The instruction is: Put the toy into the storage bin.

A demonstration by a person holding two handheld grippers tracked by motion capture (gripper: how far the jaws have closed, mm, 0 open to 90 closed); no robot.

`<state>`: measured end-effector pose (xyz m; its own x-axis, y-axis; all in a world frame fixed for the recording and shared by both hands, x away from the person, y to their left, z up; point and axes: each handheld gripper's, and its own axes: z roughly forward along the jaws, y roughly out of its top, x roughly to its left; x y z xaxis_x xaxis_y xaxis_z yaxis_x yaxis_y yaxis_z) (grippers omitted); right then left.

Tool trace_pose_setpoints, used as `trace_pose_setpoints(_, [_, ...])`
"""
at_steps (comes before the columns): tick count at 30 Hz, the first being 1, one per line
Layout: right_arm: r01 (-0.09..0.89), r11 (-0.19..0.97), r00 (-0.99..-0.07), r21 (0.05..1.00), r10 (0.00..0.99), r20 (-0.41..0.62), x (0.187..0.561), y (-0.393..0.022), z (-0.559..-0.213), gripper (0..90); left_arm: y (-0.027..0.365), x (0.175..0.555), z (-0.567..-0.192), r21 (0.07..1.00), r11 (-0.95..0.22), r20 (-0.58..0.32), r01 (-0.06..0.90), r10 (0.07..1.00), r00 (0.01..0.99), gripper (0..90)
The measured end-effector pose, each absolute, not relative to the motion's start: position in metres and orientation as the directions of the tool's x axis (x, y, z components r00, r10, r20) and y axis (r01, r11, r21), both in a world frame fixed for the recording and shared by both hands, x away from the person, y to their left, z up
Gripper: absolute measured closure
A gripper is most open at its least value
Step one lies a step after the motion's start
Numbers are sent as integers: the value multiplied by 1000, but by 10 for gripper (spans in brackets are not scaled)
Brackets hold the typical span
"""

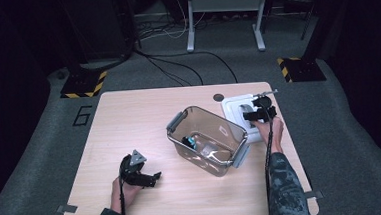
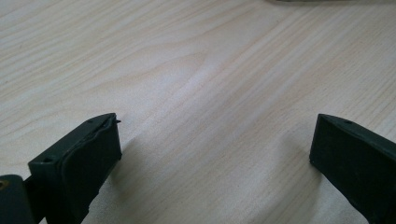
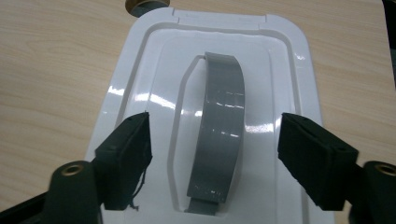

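High view: a pale wooden surface (image 1: 129,121) carries a clear plastic bin (image 1: 208,140) with grey handles at its two ends, set at a slant near the middle. Inside the bin lie a small dark thing with a blue part (image 1: 189,141) and something clear that I cannot make out. Just right of the bin, at the far right part of the surface, lies a white lid (image 1: 238,107); its near corner sits close against the bin's far right side, and whether they touch I cannot tell. A small dark round spot (image 1: 218,97) marks the surface just left of the lid's far corner.

The right claw (image 1: 260,114) hangs over the lid, held by the person's right hand (image 1: 274,132), whose sleeve runs along the right edge. In the right gripper view the lid (image 3: 140,93) lies flat, and its grey handle (image 3: 224,126) arches up along the middle. The right claw (image 3: 215,149) has its two jaws apart, one on each side of the handle, with a clear gap between each pad and the grey strap; nothing is clamped.

The left claw (image 1: 150,179) rests at the near left part of the surface, well apart from the bin, in the person's left hand (image 1: 121,189). In the left gripper view the left claw (image 2: 215,149) stands wide apart over bare wood (image 2: 210,70), with nothing between its jaws.
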<state>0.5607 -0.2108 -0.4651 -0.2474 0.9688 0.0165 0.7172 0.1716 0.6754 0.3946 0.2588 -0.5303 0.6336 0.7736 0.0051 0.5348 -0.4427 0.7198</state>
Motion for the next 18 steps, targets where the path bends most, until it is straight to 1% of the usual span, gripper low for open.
trace_pose_setpoints(6, [719,148,-227,679,974,28,568,-210,-472,387,259,395,-530,720,-438,-1,537,775,632,16])
trace_pose_setpoints(16, [735,124,-202,667,978,41,574,-212,-481,535,259,395,-530,720,-441,2,536,774,633,16])
trace_pose_setpoints(18, [735,128,-204,666,978,37,574,-212,-482,589,259,395,-530,720,-441,3,536,774,633,17])
